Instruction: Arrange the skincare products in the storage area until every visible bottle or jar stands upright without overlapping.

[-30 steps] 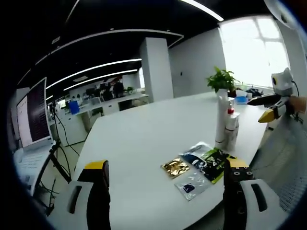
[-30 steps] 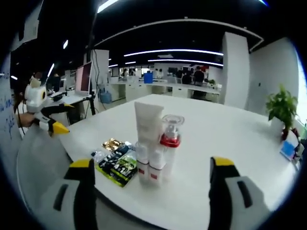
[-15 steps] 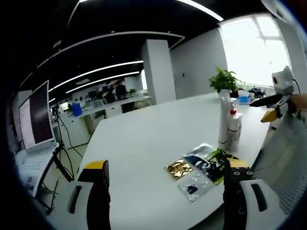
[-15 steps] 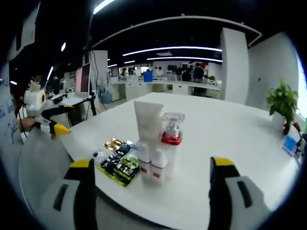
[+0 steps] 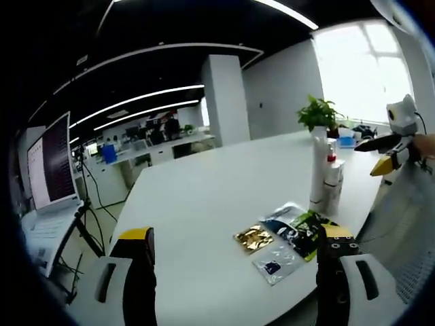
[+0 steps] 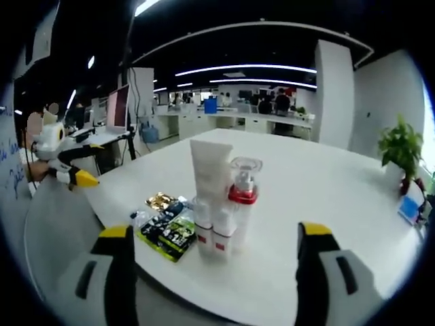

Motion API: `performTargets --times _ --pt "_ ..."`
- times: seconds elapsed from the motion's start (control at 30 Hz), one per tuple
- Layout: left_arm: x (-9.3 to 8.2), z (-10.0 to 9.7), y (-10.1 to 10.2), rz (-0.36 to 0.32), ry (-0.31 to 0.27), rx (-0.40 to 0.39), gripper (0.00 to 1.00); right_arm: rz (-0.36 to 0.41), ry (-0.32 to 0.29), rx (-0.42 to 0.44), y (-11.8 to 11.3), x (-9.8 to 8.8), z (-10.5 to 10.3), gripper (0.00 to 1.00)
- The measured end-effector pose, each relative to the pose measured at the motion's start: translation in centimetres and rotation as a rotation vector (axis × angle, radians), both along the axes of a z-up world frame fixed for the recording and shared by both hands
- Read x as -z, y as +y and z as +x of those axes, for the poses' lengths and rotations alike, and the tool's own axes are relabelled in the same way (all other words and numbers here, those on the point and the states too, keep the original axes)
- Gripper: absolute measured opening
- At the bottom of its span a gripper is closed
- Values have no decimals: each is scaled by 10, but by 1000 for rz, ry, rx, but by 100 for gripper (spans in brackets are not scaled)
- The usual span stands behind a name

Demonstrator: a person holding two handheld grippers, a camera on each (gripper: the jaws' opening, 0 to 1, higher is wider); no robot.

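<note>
Both your left claw (image 5: 234,255) and right claw (image 6: 211,252) gape wide and empty; crowding the tightly clustered bottles (image 6: 221,204) on the counter (image 6: 306,197) risks toppling the tall tube (image 6: 209,170).

The white worktop (image 5: 204,197) is viewed from opposite edges, both views held level, above and off its rim. The left gripper view faces the window; the right gripper view faces the open office. The bottle cluster (image 6: 221,204) and sachets (image 5: 282,234) are shared, nearer in the right gripper view.
</note>
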State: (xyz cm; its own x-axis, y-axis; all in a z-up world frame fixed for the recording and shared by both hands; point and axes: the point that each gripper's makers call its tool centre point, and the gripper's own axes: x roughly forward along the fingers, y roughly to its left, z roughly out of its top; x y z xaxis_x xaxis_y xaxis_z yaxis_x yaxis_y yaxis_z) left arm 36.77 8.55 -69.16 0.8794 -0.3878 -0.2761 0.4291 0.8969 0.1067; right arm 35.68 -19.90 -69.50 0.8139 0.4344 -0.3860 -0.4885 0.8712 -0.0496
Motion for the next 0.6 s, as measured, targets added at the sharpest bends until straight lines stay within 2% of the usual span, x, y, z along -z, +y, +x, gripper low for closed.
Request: performTargets --times 0.2,0.6 --pt "1 0 0 5 1 3 97 -31 -15 -12 1 0 -1 100" --pt "1 0 2 6 -3 -6 97 -26 -2 -19 2 2 -1 100"
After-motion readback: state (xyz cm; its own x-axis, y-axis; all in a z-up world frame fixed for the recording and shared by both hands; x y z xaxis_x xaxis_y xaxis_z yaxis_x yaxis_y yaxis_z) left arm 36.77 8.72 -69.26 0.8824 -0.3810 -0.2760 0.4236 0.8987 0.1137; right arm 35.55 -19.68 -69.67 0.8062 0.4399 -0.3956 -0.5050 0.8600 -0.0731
